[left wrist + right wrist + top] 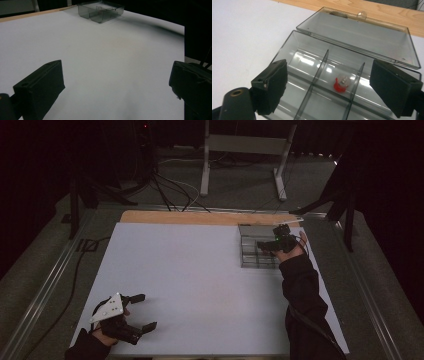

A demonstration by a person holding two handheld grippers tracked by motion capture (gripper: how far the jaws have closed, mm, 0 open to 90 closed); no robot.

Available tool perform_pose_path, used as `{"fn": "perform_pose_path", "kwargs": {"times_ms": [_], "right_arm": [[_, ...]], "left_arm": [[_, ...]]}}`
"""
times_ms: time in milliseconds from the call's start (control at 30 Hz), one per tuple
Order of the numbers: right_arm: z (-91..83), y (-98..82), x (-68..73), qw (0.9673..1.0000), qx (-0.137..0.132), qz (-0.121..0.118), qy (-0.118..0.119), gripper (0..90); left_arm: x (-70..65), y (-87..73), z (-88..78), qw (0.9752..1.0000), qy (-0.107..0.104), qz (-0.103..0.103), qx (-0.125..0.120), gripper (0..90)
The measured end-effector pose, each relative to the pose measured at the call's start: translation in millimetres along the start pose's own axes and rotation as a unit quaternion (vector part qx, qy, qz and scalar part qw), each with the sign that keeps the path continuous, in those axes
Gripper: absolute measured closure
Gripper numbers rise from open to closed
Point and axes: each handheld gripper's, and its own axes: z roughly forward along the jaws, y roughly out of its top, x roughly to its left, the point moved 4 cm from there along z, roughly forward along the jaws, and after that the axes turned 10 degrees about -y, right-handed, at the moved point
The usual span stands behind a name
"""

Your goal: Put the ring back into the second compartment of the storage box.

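Note:
A smoky clear plastic compartment box [250,261] stands at the far right of the white table top [190,270], its lid [362,37] folded back and lying flat. In the right gripper view, a small clear piece with a red base [341,83] lies in a middle compartment of the box [287,46]. My right gripper [265,245] hovers over the box, its jaws [329,72] open and empty, one on either side of that compartment. My left gripper [145,311] rests at the near left corner, open with nothing between its fingers [117,75]. The box [101,11] lies far ahead of it.
A bare wooden strip [175,216] runs along the table's far edge behind the box. Metal rails [45,290] flank the table. Cables [170,190] and a grey stand [245,155] lie on the floor beyond. A dark sleeve [300,295] crosses the table's right side.

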Motion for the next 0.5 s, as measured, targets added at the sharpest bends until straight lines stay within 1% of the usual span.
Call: {"fn": "perform_pose_path", "kwargs": {"times_ms": [100, 200, 267, 367, 500], "right_arm": [[-4.5, -1.7, 0.8, 1.0000, -0.003, 0.002, 0.005, 10.1], [-9.1, -2.8, 1.6, 0.9997, -0.011, 0.010, 0.019, 4.6], [-10.9, -3.6, 3.7, 0.9996, -0.013, 0.002, 0.025, 0.0], [-14.4, -4.6, 8.1, 0.9993, -0.017, -0.011, 0.030, 0.0], [-21.4, -5.1, 12.6, 0.9987, -0.027, -0.008, 0.043, 0.0]], "left_arm": [[-0.2, 0.1, 0.1, 1.0000, 0.000, 0.000, -0.001, 0.3], [-0.3, 0.2, 0.1, 1.0000, -0.001, 0.000, -0.001, 0.3], [-0.2, 0.2, 0.2, 1.0000, -0.001, 0.000, -0.001, 0.3], [-0.3, 0.1, 0.5, 1.0000, -0.002, -0.001, 0.000, 0.3], [-0.3, 0.3, 0.5, 1.0000, -0.002, 0.001, -0.001, 0.3]]}}
